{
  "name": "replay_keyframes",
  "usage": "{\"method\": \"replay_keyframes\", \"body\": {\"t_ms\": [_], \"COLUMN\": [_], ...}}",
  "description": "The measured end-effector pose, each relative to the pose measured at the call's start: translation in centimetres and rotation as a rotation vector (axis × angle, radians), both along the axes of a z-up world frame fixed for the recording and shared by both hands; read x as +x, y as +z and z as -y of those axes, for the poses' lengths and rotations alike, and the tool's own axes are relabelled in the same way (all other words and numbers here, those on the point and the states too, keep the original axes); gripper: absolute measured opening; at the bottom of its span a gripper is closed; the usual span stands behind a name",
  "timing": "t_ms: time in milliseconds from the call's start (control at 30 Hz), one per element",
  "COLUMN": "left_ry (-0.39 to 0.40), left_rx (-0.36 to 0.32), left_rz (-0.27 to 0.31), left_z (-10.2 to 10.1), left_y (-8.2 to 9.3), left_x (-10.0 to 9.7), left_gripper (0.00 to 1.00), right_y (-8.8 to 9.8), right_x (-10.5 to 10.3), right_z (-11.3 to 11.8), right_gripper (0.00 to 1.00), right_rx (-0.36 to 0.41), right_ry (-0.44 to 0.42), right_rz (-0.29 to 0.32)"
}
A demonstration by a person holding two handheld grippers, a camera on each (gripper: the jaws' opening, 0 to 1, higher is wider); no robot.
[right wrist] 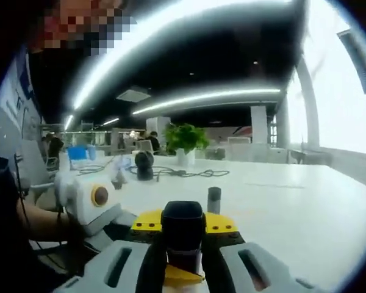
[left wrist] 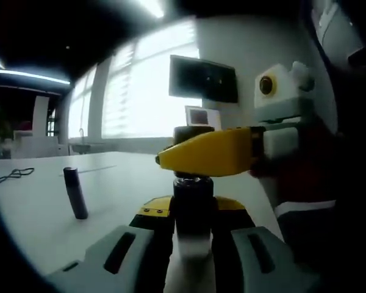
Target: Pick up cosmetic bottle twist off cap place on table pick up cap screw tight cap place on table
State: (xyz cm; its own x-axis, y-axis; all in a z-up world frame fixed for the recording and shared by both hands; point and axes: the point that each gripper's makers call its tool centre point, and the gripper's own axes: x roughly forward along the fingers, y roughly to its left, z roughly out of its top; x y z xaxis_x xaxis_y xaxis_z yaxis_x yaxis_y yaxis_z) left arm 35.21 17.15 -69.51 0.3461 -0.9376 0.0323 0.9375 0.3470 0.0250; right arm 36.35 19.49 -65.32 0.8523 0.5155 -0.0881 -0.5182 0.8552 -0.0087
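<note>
The left gripper view shows a dark tube (left wrist: pixel 75 193) standing alone on the white tabletop (left wrist: pixel 43 213), with a wall screen (left wrist: pixel 204 79) behind; the right gripper view shows a potted plant (right wrist: pixel 184 141) and cables (right wrist: pixel 189 173) across the tabletop. The cosmetic bottle (left wrist: pixel 194 210) stands upright between the jaws of the left claw (left wrist: pixel 193 244), clamped by its body. The right claw (left wrist: pixel 198 152) comes in from the right, pinching the cap (right wrist: pixel 183 227).

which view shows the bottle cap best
The right gripper view: the dark cap sits centred and unobstructed, clamped between the right hand-held gripper. In the left gripper view the cap is mostly hidden behind that gripper's yellow jaw, above the bottle in the left hand-held gripper.
</note>
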Motion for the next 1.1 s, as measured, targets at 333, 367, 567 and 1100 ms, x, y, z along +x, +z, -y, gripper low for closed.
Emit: {"method": "replay_keyframes", "body": {"t_ms": [333,367,567,1100], "left_ry": [-0.052,-0.057,-0.092,-0.144], "left_rx": [0.000,0.000,-0.001,-0.003], "left_rz": [0.006,0.005,-0.011,-0.025], "left_z": [0.3,0.3,0.4,0.5], "left_y": [0.0,0.0,-0.1,-0.2], "left_x": [-0.8,-0.8,-1.4,-2.1], "left_gripper": [0.13,0.13,0.13,0.13], "right_y": [0.1,0.1,0.0,-0.2], "right_x": [-1.2,-1.4,-2.0,-3.4], "right_z": [-0.7,-0.8,-0.8,-1.6], "right_gripper": [0.15,0.15,0.15,0.15], "right_rx": [-0.048,-0.041,-0.007,-0.049], "right_ry": [0.244,0.272,0.413,0.782], "right_rz": [0.025,0.022,-0.017,-0.043]}}
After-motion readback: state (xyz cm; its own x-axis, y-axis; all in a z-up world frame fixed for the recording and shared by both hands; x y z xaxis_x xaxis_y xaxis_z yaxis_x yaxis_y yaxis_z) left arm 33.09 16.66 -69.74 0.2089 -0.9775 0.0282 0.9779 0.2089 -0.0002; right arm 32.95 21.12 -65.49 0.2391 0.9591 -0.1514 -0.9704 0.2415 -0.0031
